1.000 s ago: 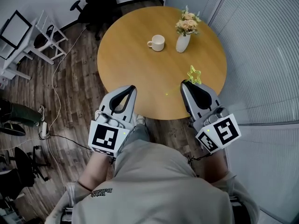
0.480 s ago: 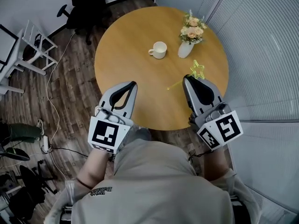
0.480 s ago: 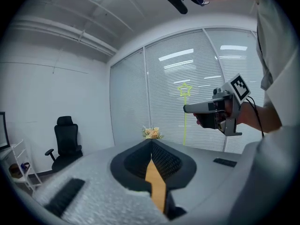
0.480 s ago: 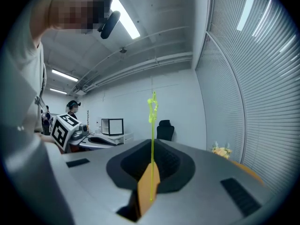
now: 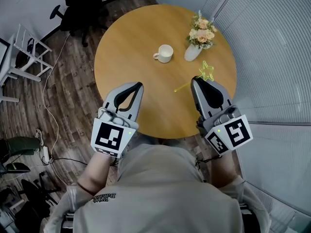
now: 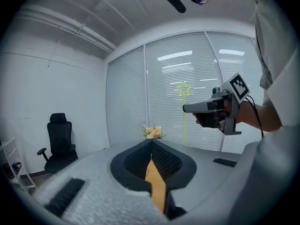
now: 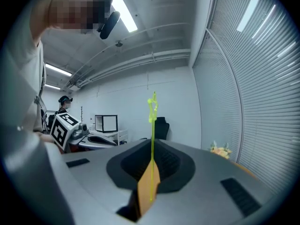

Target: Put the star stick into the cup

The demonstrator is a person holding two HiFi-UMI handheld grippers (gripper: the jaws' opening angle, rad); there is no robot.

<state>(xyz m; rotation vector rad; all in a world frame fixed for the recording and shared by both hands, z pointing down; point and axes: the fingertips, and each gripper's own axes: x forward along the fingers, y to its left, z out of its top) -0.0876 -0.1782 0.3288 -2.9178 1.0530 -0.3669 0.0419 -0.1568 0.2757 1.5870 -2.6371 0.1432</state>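
A white cup with its handle to the left stands on the round wooden table, far of centre. My right gripper is shut on the thin green star stick above the table's near right part. In the right gripper view the star stick rises upright from between the jaws of my right gripper. My left gripper hovers over the near left part, jaws together and empty. The left gripper view shows the star stick upright at my right gripper's tip. The cup lies ahead, left of the stick.
A white vase of flowers stands just right of the cup, close to the star. Window blinds run along the right. A black office chair and white shelving stand on the wood floor to the left.
The head view has drifted, so the table sits a little higher and further left. Both grippers keep their places over the near edge. The stick stays held.
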